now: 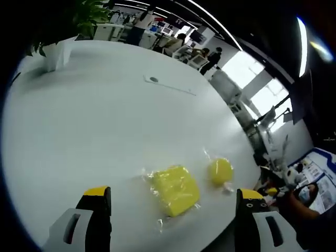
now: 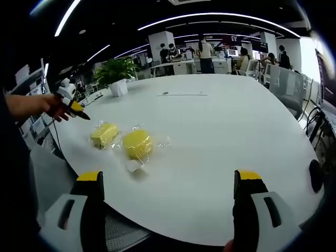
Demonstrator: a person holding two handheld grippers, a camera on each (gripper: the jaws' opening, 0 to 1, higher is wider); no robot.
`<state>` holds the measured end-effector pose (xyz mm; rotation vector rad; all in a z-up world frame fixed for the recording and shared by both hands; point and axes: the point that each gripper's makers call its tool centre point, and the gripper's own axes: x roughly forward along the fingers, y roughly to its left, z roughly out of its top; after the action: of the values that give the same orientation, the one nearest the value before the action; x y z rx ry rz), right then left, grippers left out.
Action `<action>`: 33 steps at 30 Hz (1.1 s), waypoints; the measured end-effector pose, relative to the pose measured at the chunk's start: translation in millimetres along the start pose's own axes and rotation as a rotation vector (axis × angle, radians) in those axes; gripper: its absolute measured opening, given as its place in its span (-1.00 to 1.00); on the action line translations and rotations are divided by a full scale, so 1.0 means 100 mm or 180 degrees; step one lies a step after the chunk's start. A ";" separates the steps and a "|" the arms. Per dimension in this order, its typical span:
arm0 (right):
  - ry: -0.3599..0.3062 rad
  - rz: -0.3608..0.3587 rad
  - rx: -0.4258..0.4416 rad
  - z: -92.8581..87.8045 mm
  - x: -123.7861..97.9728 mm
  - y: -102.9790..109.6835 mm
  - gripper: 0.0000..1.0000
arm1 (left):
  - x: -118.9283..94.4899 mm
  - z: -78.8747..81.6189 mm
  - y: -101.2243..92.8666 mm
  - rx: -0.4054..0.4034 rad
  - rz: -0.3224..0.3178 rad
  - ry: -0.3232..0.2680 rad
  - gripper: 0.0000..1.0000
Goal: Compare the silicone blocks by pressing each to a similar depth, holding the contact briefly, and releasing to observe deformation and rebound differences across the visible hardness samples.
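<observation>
Two yellow silicone samples in clear wrap lie near the edge of a white table (image 1: 105,131). In the left gripper view the square block (image 1: 176,190) sits just ahead between my open jaws, with the round block (image 1: 220,170) to its right. My left gripper (image 1: 174,193) hovers over the square block without touching it. In the right gripper view the round block (image 2: 137,143) lies ahead and left of centre, and the square block (image 2: 104,134) beyond it to the left. My right gripper (image 2: 168,176) is open and empty, short of both. A hand holds the left gripper (image 2: 74,109) beyond the table's edge.
A potted plant (image 2: 118,79) stands at the table's far side, and a small round port (image 1: 153,80) sits in the tabletop. People, desks and chairs (image 2: 283,79) fill the office behind. The table's edge (image 2: 157,220) runs close to my right jaws.
</observation>
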<state>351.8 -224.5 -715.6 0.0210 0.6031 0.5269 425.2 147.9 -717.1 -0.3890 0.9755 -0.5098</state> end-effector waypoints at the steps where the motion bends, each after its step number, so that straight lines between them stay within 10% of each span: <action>1: 0.0007 0.0013 -0.0020 0.00 0.00 0.01 0.93 | 0.01 0.00 -0.01 -0.0003 -0.0005 0.0013 1.00; 20: -0.0075 0.0040 0.0077 0.03 -0.03 -0.08 0.93 | 0.28 -0.17 0.03 -0.0456 -0.0216 0.0140 0.82; 33: 0.0005 0.0040 0.0123 -0.08 -0.01 -0.06 0.93 | 0.44 -0.31 0.05 -0.0745 -0.0315 0.0279 0.01</action>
<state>349.5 -231.6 -722.5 0.0609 0.6151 0.5277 420.3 124.9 -765.3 -0.6314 1.1086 -0.5069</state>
